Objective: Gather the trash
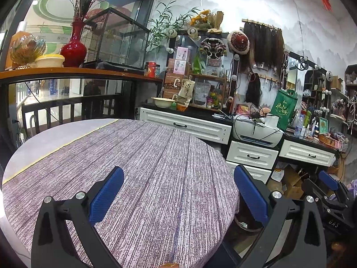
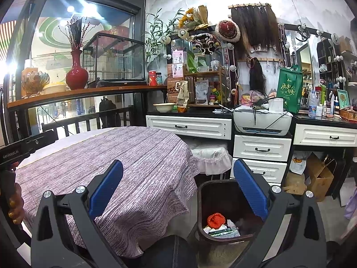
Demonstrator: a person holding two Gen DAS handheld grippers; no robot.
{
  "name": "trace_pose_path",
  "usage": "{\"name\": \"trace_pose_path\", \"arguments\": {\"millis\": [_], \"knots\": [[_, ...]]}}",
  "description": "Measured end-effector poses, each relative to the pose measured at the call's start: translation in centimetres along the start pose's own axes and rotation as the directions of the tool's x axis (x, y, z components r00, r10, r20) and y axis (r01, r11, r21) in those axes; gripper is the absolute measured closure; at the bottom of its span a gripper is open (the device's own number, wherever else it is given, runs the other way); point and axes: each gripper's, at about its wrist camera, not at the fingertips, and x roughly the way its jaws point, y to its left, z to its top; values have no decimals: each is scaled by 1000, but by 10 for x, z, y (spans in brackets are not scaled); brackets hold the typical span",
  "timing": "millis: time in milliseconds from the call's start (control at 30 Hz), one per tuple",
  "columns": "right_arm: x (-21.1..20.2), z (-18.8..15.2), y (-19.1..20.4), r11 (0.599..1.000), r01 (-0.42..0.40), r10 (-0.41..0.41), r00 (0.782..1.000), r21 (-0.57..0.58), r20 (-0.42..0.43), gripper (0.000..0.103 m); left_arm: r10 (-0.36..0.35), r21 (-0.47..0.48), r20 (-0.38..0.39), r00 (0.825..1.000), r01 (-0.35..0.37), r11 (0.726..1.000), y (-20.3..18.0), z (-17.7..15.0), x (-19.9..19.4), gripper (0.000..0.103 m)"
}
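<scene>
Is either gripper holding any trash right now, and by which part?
Neither: left gripper and right gripper both stand open and empty.

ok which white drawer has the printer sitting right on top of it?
The upper drawer of the middle stack, directly under the printer. The wide drawers left and right sit under bare black countertop.

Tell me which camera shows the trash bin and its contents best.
The right wrist view. It looks down into the dark bin on the floor beside the table, showing an orange net and wrappers inside. The left wrist view shows only a dark sliver of what may be its rim below the table edge, with no contents visible.
</scene>
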Motion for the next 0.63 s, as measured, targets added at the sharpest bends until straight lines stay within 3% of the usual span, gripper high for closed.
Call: {"name": "trace_pose_path", "arguments": {"millis": [400,633], "knots": [[0,-1,1,1000,1,-1,1000,0,-11,6,19,38,2,1000,-19,999,-3,0,1,5],[0,0,2,1000,0,0,1000,1,-13,6,11,13,-13,1000,-11,1000,2,3,3,5]]}}
